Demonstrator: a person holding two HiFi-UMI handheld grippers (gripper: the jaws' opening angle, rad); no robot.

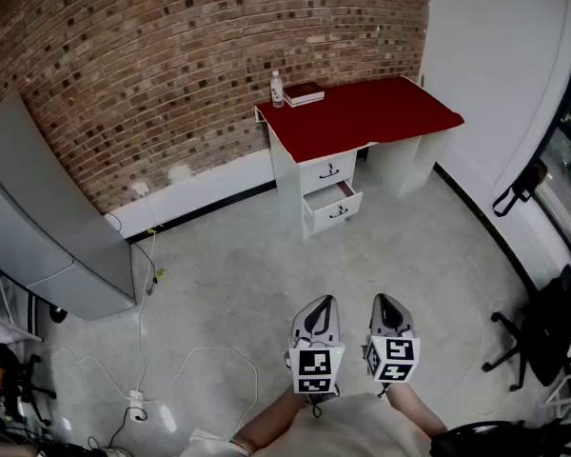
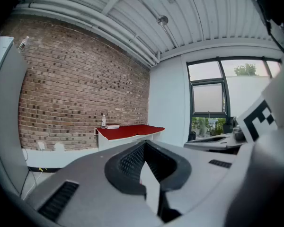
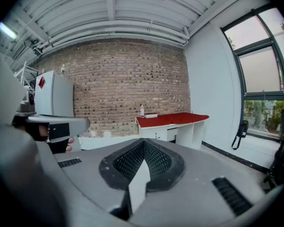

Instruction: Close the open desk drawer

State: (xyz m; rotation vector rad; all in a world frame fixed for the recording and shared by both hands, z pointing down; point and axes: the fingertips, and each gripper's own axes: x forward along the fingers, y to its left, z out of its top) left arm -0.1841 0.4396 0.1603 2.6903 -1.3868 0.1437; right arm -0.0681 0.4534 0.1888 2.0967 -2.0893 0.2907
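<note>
Trailing cables [image 1: 148,274] left of open drawer [image 1: 335,204]

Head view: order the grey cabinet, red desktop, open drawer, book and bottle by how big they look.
1. grey cabinet, though it stands nearer the camera
2. red desktop
3. open drawer
4. book and bottle: both tiny and about alike, so not ranked

No text, label or number is legible anywhere.
</note>
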